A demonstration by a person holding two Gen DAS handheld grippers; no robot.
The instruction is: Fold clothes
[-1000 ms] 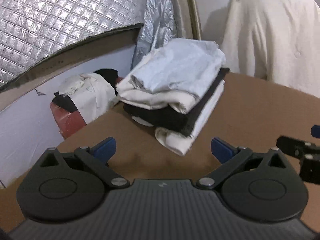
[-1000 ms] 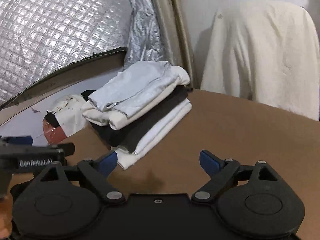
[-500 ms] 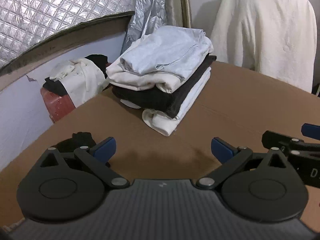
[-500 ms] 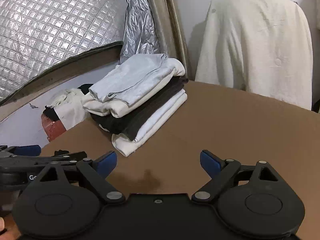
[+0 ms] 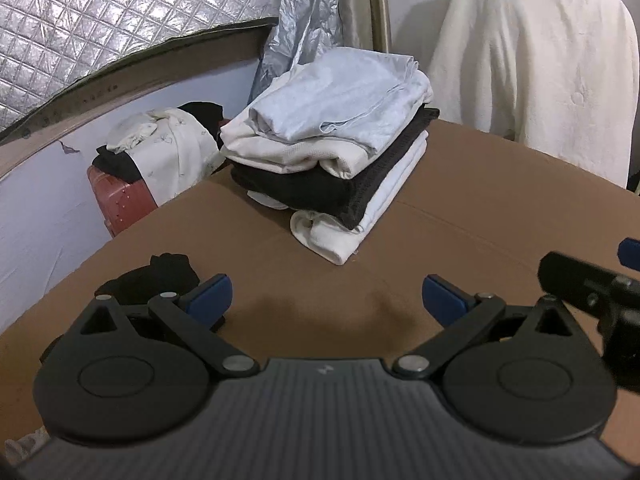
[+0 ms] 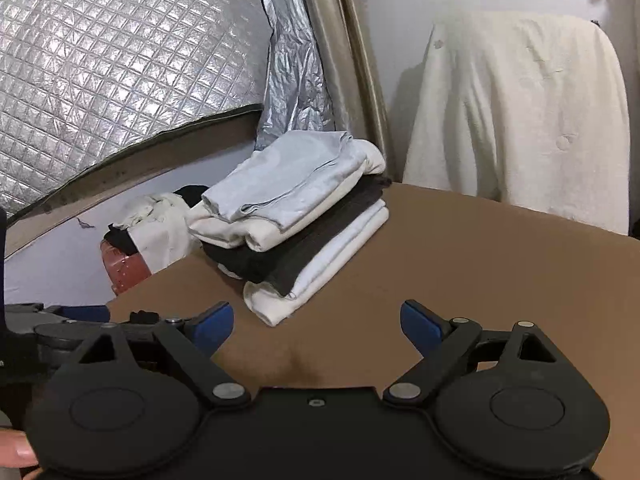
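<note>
A stack of folded clothes (image 5: 332, 152) (image 6: 292, 216) sits at the far left of the brown table (image 5: 460, 232) (image 6: 460, 264): pale blue on top, then cream, black and white layers. A small black garment (image 5: 160, 276) (image 6: 144, 316) lies crumpled near the table's left edge, just ahead of my left gripper's left finger. My left gripper (image 5: 326, 300) is open and holds nothing, well short of the stack. My right gripper (image 6: 316, 320) is open too, over bare table. Each gripper shows at the edge of the other's view.
Beyond the table's left edge stands a red suitcase (image 5: 120, 204) with unfolded white and black clothes (image 5: 168, 148) heaped on it. A cream cloth (image 5: 536, 64) drapes a chair behind the table. Quilted silver foil (image 6: 120, 64) covers the back wall.
Both grippers have drawn back from the stack, which looks farther off. The black garment by the left edge has come into view. Both stay open.
</note>
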